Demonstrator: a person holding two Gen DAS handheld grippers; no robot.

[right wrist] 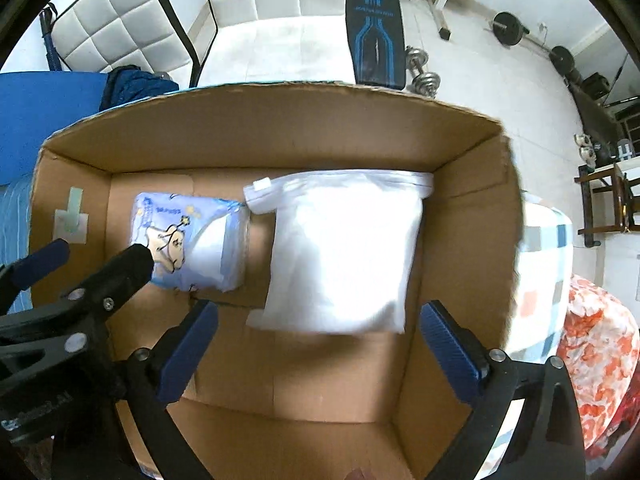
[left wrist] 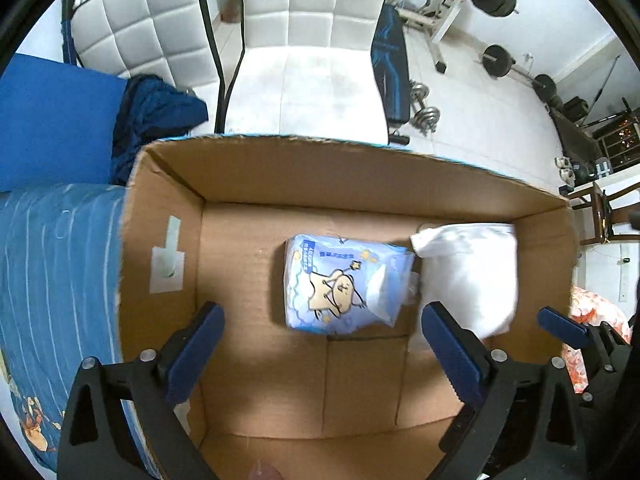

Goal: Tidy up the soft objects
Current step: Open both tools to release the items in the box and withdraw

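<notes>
Left claw spread wide, empty, above cardboard box. Right claw likewise apart, holding nothing, over same box. Blue tissue pack lies flat mid-floor of box; white zip bag just beside it toward right wall, touching or nearly so.

Little can be read. The blue tissue pack in the cardboard box carries a strip of small printed characters along its edge toward ten o'clock, beside a cartoon star figure, too small to make out. The dark workout bench at twelve o'clock bears a line of blurred lettering, also illegible.
</notes>
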